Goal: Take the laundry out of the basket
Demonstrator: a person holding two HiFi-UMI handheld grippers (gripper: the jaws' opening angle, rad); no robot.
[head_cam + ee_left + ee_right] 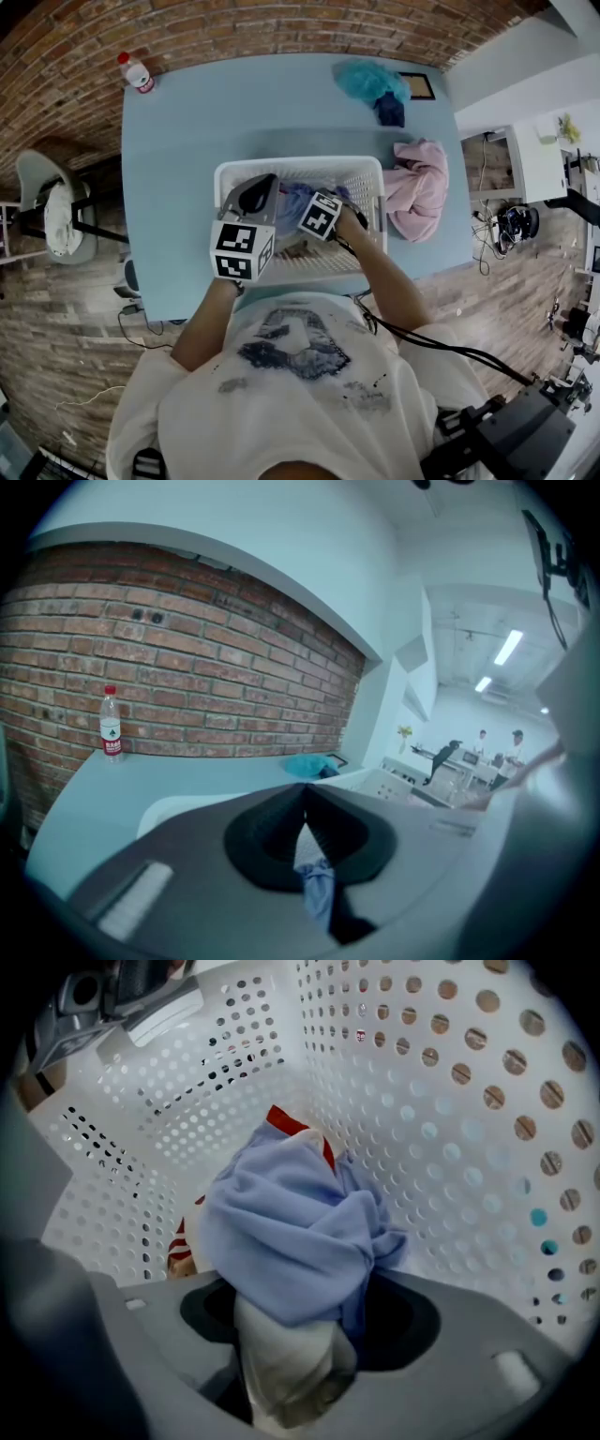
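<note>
A white perforated laundry basket (300, 165) stands on the light blue table (178, 187). My right gripper (300, 1335) reaches down inside the basket (450, 1101), its jaws closed on a bunched light blue cloth (291, 1232) with a cream cloth (286, 1372) squeezed between them. A red-and-white striped piece (178, 1241) lies under that bundle. In the head view the right gripper (317, 214) is over the blue cloth (293, 199). My left gripper (270, 183) hovers above the basket's left half. Its jaw tips (300, 787) meet, shut, with nothing seen held at them.
A pink garment (417, 187) lies on the table right of the basket. A teal cloth (370, 80) and a dark blue one (390, 111) lie at the far right. A water bottle (138, 72) stands at the far left corner by the brick wall. A chair (47, 211) stands left of the table.
</note>
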